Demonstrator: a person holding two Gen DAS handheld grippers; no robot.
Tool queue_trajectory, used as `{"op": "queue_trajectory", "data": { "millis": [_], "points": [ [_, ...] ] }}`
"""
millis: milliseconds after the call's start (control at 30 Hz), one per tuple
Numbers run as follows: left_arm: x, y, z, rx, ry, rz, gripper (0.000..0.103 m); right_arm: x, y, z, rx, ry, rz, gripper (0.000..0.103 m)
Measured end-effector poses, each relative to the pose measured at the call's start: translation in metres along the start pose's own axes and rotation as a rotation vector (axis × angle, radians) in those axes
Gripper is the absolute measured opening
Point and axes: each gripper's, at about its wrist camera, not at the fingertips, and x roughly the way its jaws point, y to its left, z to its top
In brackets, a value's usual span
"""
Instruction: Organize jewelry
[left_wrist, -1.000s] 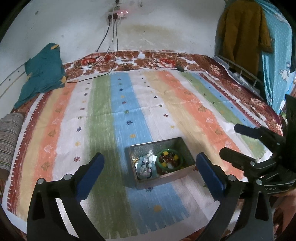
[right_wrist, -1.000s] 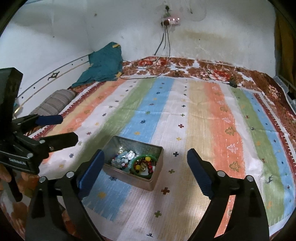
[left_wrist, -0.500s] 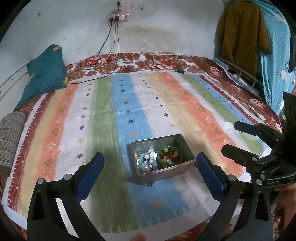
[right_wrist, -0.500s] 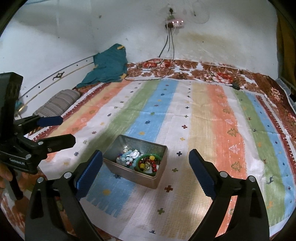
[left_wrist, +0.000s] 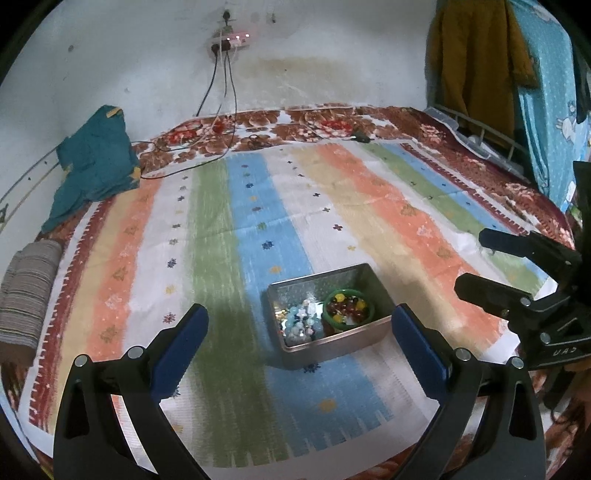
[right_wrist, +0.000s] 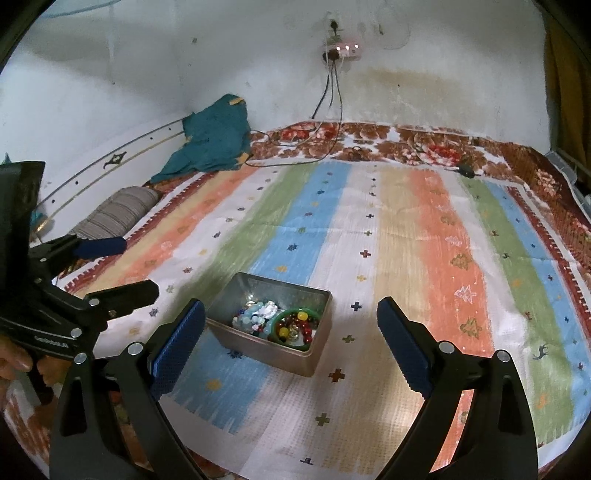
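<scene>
An open metal tin sits on the striped bedspread. Inside lie a green bangle ringed around red and yellow beads, and a heap of pale blue and white beads. My left gripper is open and empty, hovering just in front of the tin. My right gripper is open and empty, also above and in front of the tin. Each gripper shows in the other's view, the right one and the left one.
A striped bedspread covers the bed. A teal cloth and a striped pillow lie at the left. Cables hang from a wall socket. Clothes hang at the right.
Both grippers have drawn back and risen slightly, so the tin sits a little farther ahead in each view. Both stay open.
</scene>
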Motion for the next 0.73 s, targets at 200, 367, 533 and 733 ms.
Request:
{"op": "queue_trajectory", "data": {
  "millis": [200, 367, 533, 733],
  "points": [
    [-0.0012, -0.0038, -0.0011, 0.014, -0.025, -0.028, 0.097, 0.0037, 0.0023, -0.0036, -0.011, 0.027, 0.009, 0.095],
    [-0.0006, -0.0054, -0.0025, 0.012, -0.022, -0.032, 0.097, 0.0033, 0.0031, -0.0056, -0.015, 0.034, 0.017, 0.095],
    [0.0006, -0.0049, -0.0026, 0.009, -0.017, -0.019, 0.097, 0.0039, 0.0024, -0.0054, -0.009, 0.039, 0.018, 0.095],
    [0.0004, -0.0046, -0.0029, 0.016, -0.023, 0.012, 0.097, 0.004, 0.0016, -0.005, -0.005, 0.041, 0.023, 0.095]
  ]
}}
